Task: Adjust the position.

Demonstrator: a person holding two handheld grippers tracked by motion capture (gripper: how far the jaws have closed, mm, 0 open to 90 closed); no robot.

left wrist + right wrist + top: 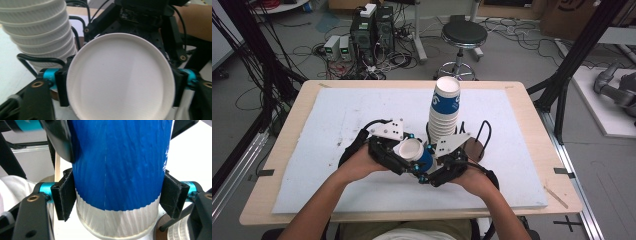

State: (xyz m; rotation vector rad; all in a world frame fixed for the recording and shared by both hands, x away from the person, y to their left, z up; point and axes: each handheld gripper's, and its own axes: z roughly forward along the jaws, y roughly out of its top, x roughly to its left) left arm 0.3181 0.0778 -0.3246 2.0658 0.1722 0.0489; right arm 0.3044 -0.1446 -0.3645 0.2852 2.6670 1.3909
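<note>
Cup, blue and white paper, gripped between left gripper and right gripper near table front edge, just before tall cup stack. From left gripper view: white open rim clamped between both pads. From right gripper view: blue wall pinched near base. Likely risk: crushed paper from opposed squeezing. Stack lettering white, partial, unreadable.

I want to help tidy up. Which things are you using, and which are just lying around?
In use: the single paper cup, gripped by left tool and right tool; the cup stack.

Lying about: the stool, computer boxes, floor cables.
</note>
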